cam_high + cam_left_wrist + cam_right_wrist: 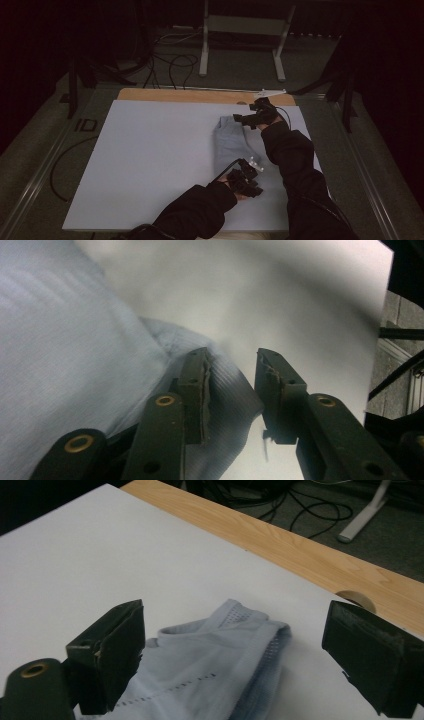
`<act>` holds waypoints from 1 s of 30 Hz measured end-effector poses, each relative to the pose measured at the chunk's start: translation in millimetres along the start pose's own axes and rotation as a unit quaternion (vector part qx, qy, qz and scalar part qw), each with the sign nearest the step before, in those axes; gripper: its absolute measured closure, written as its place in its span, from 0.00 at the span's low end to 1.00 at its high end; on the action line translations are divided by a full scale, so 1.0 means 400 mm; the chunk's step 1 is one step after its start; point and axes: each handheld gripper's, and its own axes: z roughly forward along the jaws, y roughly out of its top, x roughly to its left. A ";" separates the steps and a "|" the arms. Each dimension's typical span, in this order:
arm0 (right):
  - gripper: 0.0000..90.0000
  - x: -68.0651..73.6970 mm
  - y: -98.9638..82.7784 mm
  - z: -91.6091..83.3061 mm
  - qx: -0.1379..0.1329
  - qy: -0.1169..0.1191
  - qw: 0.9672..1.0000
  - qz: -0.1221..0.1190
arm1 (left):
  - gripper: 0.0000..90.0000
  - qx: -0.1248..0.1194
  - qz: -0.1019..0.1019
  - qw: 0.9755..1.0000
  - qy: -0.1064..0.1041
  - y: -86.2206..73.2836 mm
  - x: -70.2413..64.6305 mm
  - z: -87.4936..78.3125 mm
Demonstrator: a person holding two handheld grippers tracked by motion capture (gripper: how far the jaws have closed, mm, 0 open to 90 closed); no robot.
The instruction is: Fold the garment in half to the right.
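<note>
Pale blue fabric, a folded garment (pixel 234 141), lies on the white sheet (pixel 150 160) covering the table, toward its right side. Near the garment's close end, the left gripper (pixel 232 385) has its jaws narrowly parted over a fold of cloth. At the far end, the right gripper (pixel 235 655) spreads its jaws wide, straddling the mesh-trimmed edge.

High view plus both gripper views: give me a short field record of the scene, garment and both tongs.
surface: white sheet on a wooden table
garment: light blue cloth, folded, at the sheet's right side
left tongs: open, jaws astride the cloth's near corner
right tongs: open wide, above the cloth's far end
grip: neither closed on the cloth
floor: cables beyond the table
</note>
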 end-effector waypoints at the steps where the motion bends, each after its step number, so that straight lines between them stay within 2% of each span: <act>1: 0.11 0.002 0.001 -0.002 -0.002 0.003 1.000 -0.001 | 0.69 -0.003 0.003 1.000 -0.001 0.002 -0.003 -0.004; 3: 0.11 0.005 0.004 -0.005 -0.002 0.007 1.000 -0.004 | 0.67 -0.014 0.009 1.000 0.002 0.007 -0.008 -0.016; 7: 0.11 0.013 0.007 -0.014 -0.009 0.015 1.000 -0.007 | 0.50 -0.036 0.018 0.999 0.017 0.013 -0.011 -0.048; 8: 0.11 0.015 0.007 -0.016 -0.008 0.017 1.000 -0.010 | 0.45 -0.040 0.016 0.999 0.024 0.015 -0.009 -0.058; 10: 0.11 0.020 0.007 -0.019 -0.011 0.016 1.000 -0.013 | 0.36 -0.047 0.009 0.999 0.022 0.015 -0.003 -0.073; 13: 0.11 0.024 0.005 -0.021 -0.015 0.018 1.000 -0.015 | 0.19 -0.047 0.024 0.998 0.024 0.010 0.006 -0.095; 15: 0.11 0.026 0.004 -0.022 -0.017 0.020 1.000 -0.017 | 0.15 -0.050 0.029 0.998 0.022 0.006 0.013 -0.109; 18: 0.11 0.030 0.001 -0.023 -0.018 0.023 0.999 -0.019 | 0.01 -0.065 0.046 0.997 0.024 0.000 0.023 -0.133; 19: 0.11 0.032 0.000 -0.024 -0.017 0.025 0.999 -0.021 | 0.00 -0.065 0.046 0.997 0.024 0.000 0.023 -0.133; 20: 0.11 0.034 -0.001 -0.024 -0.018 0.026 0.999 -0.021 | 0.00 -0.092 0.055 0.994 0.029 -0.006 0.034 -0.154; 22: 0.11 0.038 -0.005 -0.026 -0.018 0.029 0.999 -0.023 | 0.00 -0.098 0.052 0.993 0.027 -0.008 0.040 -0.164; 23: 0.11 0.041 -0.007 -0.028 -0.018 0.030 0.999 -0.023 | 0.00 -0.109 0.053 0.992 0.021 -0.012 0.053 -0.184; 30: 0.11 0.051 -0.021 -0.036 -0.017 0.044 0.999 -0.022 | 0.00 -0.121 0.059 0.990 0.029 -0.036 0.100 -0.241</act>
